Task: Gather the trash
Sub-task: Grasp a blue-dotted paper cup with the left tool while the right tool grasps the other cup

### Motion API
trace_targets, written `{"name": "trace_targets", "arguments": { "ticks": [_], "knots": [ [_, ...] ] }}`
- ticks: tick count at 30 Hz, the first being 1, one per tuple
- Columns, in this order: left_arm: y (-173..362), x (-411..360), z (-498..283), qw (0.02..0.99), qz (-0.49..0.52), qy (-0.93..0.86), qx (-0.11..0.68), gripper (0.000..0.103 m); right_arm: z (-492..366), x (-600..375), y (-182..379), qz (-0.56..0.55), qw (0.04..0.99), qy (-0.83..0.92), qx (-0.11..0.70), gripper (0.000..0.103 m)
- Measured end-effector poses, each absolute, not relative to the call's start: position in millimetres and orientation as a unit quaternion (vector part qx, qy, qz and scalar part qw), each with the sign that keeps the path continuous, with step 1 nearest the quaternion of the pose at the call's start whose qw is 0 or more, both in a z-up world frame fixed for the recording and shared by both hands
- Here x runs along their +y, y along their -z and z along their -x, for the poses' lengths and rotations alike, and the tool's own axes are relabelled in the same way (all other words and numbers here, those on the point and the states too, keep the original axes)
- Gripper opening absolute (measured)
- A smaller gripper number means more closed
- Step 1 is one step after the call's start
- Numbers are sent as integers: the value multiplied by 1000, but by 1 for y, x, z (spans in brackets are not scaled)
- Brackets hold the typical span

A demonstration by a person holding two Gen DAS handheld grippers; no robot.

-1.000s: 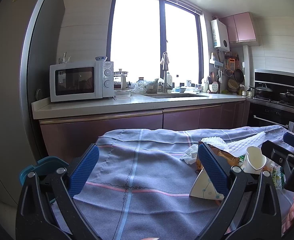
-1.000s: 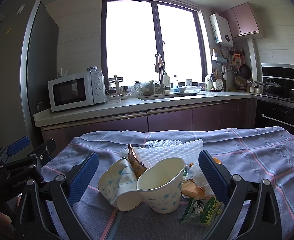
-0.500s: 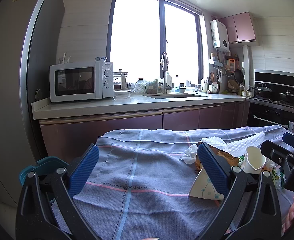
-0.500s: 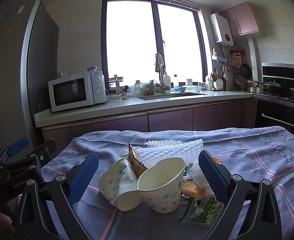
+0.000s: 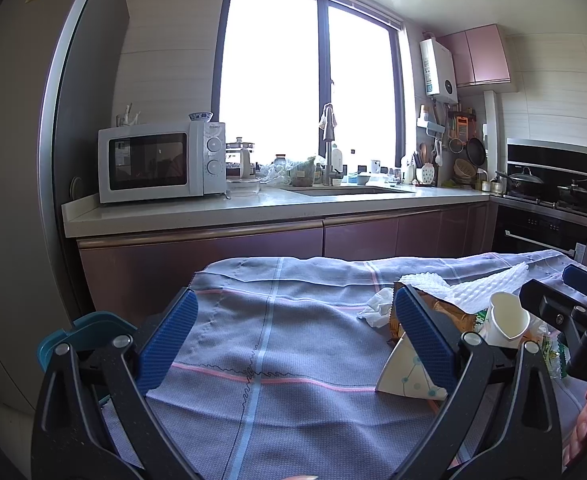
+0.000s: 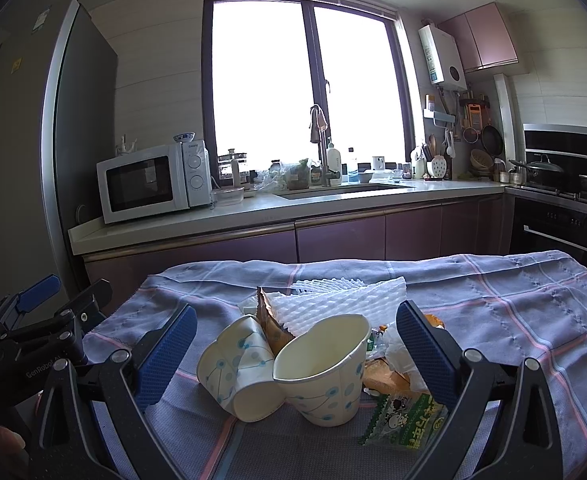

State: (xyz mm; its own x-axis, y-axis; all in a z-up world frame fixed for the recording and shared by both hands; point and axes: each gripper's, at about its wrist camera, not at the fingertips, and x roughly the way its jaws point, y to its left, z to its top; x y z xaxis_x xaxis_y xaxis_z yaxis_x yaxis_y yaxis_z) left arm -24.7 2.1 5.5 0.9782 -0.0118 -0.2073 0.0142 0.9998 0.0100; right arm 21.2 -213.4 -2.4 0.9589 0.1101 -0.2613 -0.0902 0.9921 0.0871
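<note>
A pile of trash lies on the blue checked tablecloth (image 6: 513, 312). It holds an upright paper cup (image 6: 325, 376), a crushed paper cup (image 6: 233, 364) on its side, white foam netting (image 6: 341, 300), a brown wrapper (image 6: 269, 320), a green snack packet (image 6: 405, 420) and crumpled tissue (image 5: 377, 308). My right gripper (image 6: 293, 344) is open, its jaws on either side of the two cups. My left gripper (image 5: 293, 336) is open and empty over bare cloth, left of the pile. The crushed cup (image 5: 405, 372) lies behind its right finger.
A teal bin (image 5: 77, 332) stands low at the table's left edge. Behind the table run a counter (image 6: 253, 216) with a microwave (image 6: 153, 180), a sink and a stove. A tall fridge (image 6: 21, 160) stands at the left.
</note>
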Motion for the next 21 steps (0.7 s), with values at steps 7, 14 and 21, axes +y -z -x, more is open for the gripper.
{"name": "trace_targets", "arguments": {
  "ticks": [7, 14, 21],
  "knots": [
    [-4, -1, 24, 994, -6, 12, 108, 97, -23, -214, 3, -40, 988, -56, 140, 97],
    [6, -7, 12, 989, -9, 45, 144, 97, -29, -226, 10, -50, 983, -54, 171, 96],
    [19, -24, -11, 974, -20, 118, 194, 97, -44, -236, 21, -64, 972, -60, 220, 80]
  ]
}}
